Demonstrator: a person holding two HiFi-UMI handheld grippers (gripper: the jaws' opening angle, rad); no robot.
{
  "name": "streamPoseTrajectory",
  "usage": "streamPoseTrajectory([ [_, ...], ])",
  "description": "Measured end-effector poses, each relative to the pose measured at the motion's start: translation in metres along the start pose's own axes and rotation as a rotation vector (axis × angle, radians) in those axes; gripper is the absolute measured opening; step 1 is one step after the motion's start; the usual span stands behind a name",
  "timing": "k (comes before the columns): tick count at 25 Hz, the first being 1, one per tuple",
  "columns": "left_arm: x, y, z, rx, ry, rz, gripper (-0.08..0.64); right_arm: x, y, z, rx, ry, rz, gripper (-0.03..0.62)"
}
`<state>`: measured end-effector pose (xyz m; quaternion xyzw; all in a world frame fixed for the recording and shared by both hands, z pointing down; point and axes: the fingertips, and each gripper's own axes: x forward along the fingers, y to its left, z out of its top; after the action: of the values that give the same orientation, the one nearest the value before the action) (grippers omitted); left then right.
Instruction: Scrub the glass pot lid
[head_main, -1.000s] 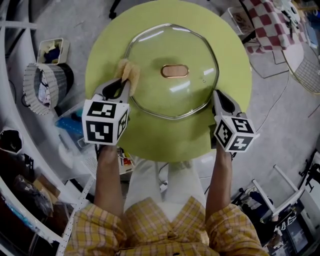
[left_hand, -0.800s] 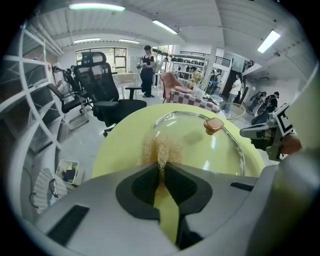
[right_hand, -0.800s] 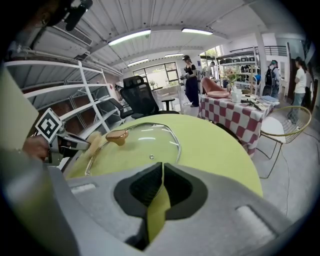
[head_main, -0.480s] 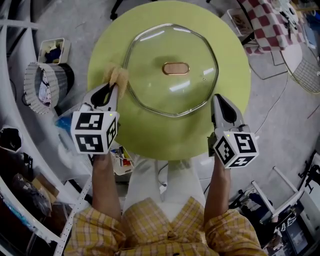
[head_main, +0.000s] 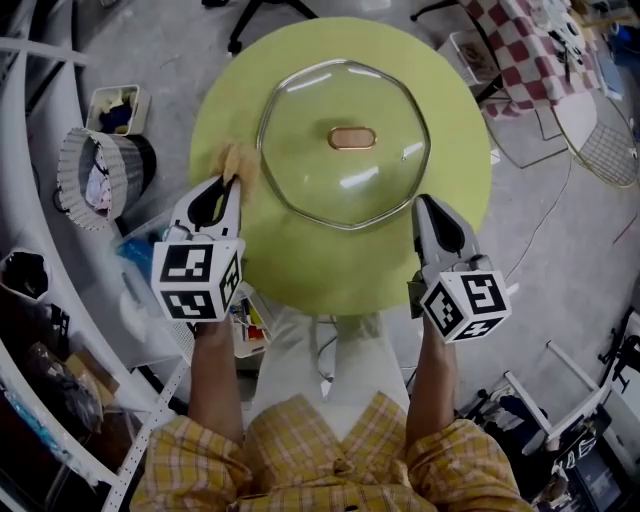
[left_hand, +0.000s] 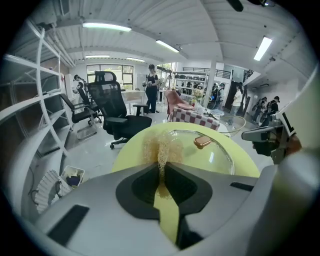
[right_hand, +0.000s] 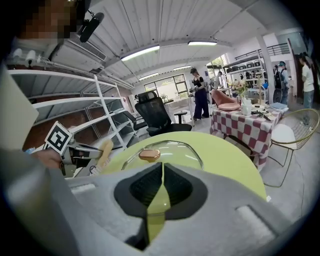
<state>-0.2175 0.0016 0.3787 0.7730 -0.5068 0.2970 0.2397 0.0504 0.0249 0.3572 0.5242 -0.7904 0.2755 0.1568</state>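
Scrub pad poised beside the lid

Head view: the left gripper (head_main: 228, 183) pinched a straw-coloured scrub pad (head_main: 238, 160) beside the glass pot lid (head_main: 320, 175) on the green worktop (head_main: 300, 265). Left gripper view: the lid lay ahead-right of the clamped pad. Right gripper view: the right gripper (right_hand: 161, 169) had its jaws together, empty, with the lid just ahead. Scrubbing well probably meant pressing the pad flat onto the glass.

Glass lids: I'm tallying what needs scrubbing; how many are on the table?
1: the clear glass pot lid with a copper-coloured knob lies centred on the round yellow-green table.
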Motion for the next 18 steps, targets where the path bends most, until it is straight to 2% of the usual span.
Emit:
streamPoseTrajectory([
  [11, -0.058, -0.02, 0.038, 0.023, -0.124, 0.019, 0.034, -0.04, 0.045, 0.051, -0.055, -0.098, 0.047, 0.008],
  [18, -0.098, -0.031, 0.069, -0.01, -0.224, 0.029, 0.034, -0.068, 0.064, 0.085, -0.035, -0.172, 0.049, 0.008],
])
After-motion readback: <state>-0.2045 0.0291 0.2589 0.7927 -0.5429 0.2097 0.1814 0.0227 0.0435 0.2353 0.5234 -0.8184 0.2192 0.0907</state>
